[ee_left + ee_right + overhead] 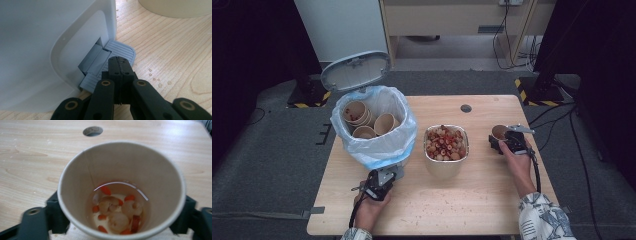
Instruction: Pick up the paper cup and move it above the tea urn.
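Nearest to the person, the left claw (119, 65) is standing fully closed with nothing between its jaws, and its tip is pressing on the grey pedal (117, 52) at the foot of the bin (374, 125); this is keeping the lid (355, 70) raised. Inside the bin's plastic liner several used paper cups are already lying.

A little farther, at the right side of the worktop (482, 200), the right claw (506, 141) is holding a paper cup (121, 190) around its wall, the jaws pressing on both sides. The cup is standing upright with some liquid and food leftovers in it.

In the middle, the foil tray (446, 143) is full of similar leftovers.

I judge the step as grasping the cup. The next move is calling for a level lift toward the tray, probably to empty it there.
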### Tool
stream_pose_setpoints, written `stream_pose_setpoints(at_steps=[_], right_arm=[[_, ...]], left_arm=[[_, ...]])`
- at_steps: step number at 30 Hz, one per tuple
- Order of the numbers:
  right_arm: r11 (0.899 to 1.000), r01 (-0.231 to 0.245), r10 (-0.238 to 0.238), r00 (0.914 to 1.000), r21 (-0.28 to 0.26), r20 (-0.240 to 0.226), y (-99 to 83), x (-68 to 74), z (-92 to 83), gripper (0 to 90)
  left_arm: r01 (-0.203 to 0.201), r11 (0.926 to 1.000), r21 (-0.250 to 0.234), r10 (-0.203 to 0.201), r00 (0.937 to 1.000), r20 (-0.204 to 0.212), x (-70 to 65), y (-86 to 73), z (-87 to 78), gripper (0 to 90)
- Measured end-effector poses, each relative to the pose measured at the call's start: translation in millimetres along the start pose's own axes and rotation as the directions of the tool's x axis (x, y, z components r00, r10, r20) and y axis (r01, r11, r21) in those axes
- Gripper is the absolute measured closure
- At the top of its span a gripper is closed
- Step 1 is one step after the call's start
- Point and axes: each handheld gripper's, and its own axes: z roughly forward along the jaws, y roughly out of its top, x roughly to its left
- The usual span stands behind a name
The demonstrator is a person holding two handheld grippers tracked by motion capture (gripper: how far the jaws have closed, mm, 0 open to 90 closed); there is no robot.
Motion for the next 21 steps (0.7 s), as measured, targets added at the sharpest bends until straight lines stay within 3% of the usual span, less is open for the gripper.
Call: stream_pose_setpoints(at_steps=[8, 14, 15, 21], right_arm=[[0.998, 0.063, -0.063, 0.9976, -0.014, -0.029, 2.0, 0.7, -7.2, 27.6], [0.992, 0.123, -0.125, 0.9905, -0.035, -0.059, 11.2, 5.4, -20.1, 27.9], [0.988, 0.15, -0.153, 0.9862, -0.041, -0.064, 16.8, 6.5, -25.7, 27.9], [0.98, 0.19, -0.194, 0.9779, -0.053, -0.078, 30.0, 7.4, -37.1, 27.9]], left_arm=[[0.002, 1.0, -0.004, -0.002, 1.0, 0.002, -0.1, -0.1, -0.1, 89.8], [0.001, 1.0, -0.002, -0.001, 1.0, 0.002, -0.1, 0.0, -0.2, 89.8], [0.002, 1.0, -0.002, -0.002, 1.0, 0.002, -0.1, 0.0, -0.2, 89.9], [0.001, 1.0, -0.003, -0.001, 1.0, 0.002, -0.1, 0.0, -0.1, 89.9]])
